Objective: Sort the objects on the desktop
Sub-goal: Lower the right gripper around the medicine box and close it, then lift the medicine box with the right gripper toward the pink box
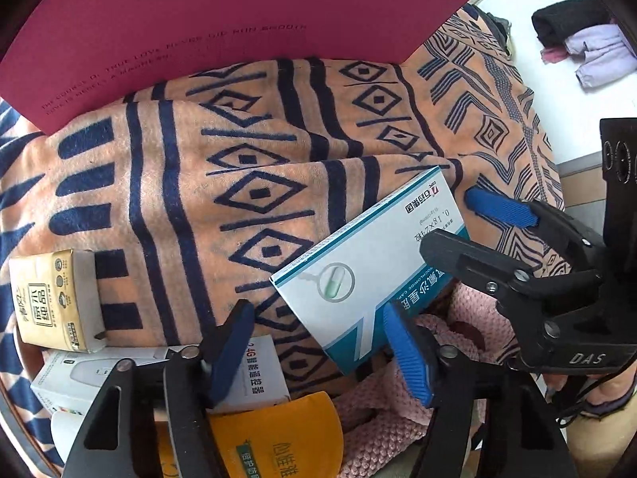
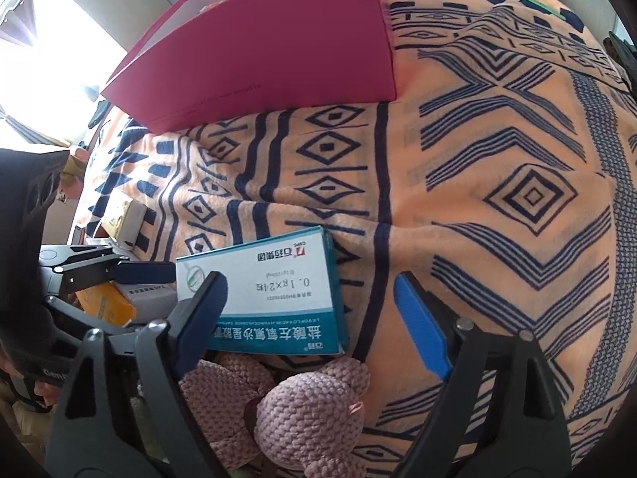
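While both grippers gape, the medicine box (image 2: 258, 298) seemingly lies unheld.

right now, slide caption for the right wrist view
Open right gripper reaches a white-and-teal medicine box above a pink crocheted toy.

The cloth (image 2: 497, 167) is orange with a navy geometric pattern of diamonds, stripes and chevrons. The medicine box (image 1: 370, 263) is white with teal bands; the large box (image 1: 223, 28) is magenta. The knitted toy (image 2: 302, 410) is pale pink.
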### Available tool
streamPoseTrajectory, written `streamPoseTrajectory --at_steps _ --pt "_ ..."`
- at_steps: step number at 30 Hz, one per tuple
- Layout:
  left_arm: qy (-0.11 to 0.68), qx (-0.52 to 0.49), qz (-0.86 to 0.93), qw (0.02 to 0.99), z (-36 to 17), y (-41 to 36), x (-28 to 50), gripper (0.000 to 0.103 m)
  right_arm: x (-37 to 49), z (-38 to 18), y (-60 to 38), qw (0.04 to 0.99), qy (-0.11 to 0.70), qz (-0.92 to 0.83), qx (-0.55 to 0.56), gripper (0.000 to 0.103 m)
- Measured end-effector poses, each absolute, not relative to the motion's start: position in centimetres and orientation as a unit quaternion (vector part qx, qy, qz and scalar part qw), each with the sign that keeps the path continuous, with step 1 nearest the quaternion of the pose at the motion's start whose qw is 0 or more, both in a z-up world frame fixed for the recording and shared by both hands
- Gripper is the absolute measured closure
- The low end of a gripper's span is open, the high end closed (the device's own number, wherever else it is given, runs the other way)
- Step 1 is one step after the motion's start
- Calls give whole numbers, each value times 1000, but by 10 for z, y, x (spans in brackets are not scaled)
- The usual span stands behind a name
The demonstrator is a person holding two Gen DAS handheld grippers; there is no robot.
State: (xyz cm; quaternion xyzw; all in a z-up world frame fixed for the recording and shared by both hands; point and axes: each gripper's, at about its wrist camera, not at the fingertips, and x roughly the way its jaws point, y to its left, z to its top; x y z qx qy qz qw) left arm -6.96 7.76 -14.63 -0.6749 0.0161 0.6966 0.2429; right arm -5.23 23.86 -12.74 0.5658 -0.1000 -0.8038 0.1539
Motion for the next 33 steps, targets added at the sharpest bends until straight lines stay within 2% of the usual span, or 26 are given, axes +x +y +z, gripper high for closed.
streamPoseTrajectory --at_steps 1,3,6,8,11,21,33 --pt "13 -674 697 244 -146 77 -69 41 -53 -129 239 157 -105 -801 567 20" --pt "2 -672 698 248 -145 78 -71 53 -55 -132 239 161 -111 -798 570 27" --pt "-25 -671 699 247 -144 74 -75 60 -55 -135 236 169 -101 -796 572 29" --pt "-35 -675 695 248 -145 70 -77 60 -54 -135 231 177 -85 -796 572 31" --pt "-36 -677 693 246 -144 69 -77 60 -51 -135 229 183 -76 -797 570 48" --pt "-29 -678 693 245 -146 71 -76 59 -45 -134 238 177 -100 -799 566 58" --pt "-21 -666 708 233 -135 75 -74 60 -36 -126 242 173 -103 -809 552 64"
